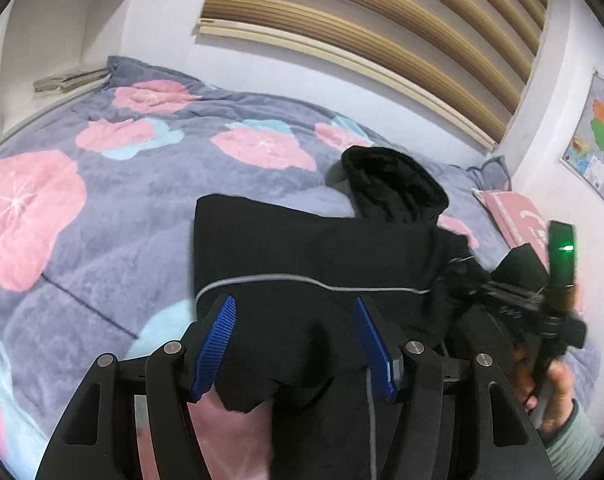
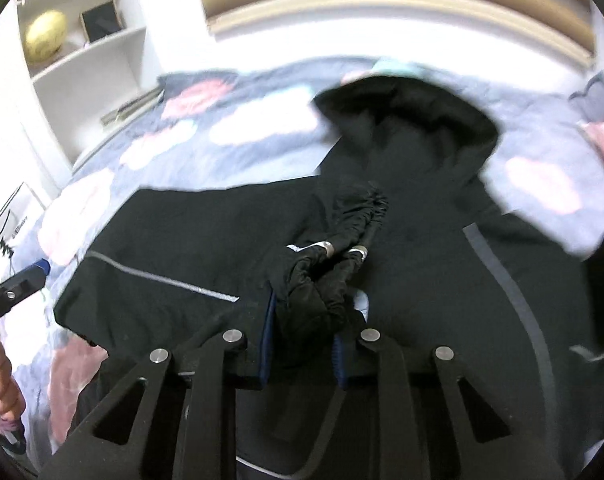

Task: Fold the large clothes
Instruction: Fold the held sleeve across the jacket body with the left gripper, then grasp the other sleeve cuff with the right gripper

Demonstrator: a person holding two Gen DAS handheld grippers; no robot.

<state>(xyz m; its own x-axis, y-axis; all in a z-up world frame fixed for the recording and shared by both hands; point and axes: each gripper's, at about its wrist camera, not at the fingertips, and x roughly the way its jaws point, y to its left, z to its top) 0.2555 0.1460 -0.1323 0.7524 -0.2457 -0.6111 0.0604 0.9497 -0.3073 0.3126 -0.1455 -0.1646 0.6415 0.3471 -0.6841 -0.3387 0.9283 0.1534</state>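
Note:
A black hooded jacket with thin grey stripes lies on the flowered bedspread, hood toward the headboard. My left gripper is open, its blue pads spread just above the jacket's near part. My right gripper is shut on a bunched black sleeve cuff and holds it over the jacket's body. The right gripper also shows at the right edge of the left wrist view. The left gripper's fingertip shows at the left of the right wrist view.
White shelves stand at the bed's far left, with a book on the lowest one. A slatted wooden headboard runs along the back wall. A pink book lies near the right wall, under a map.

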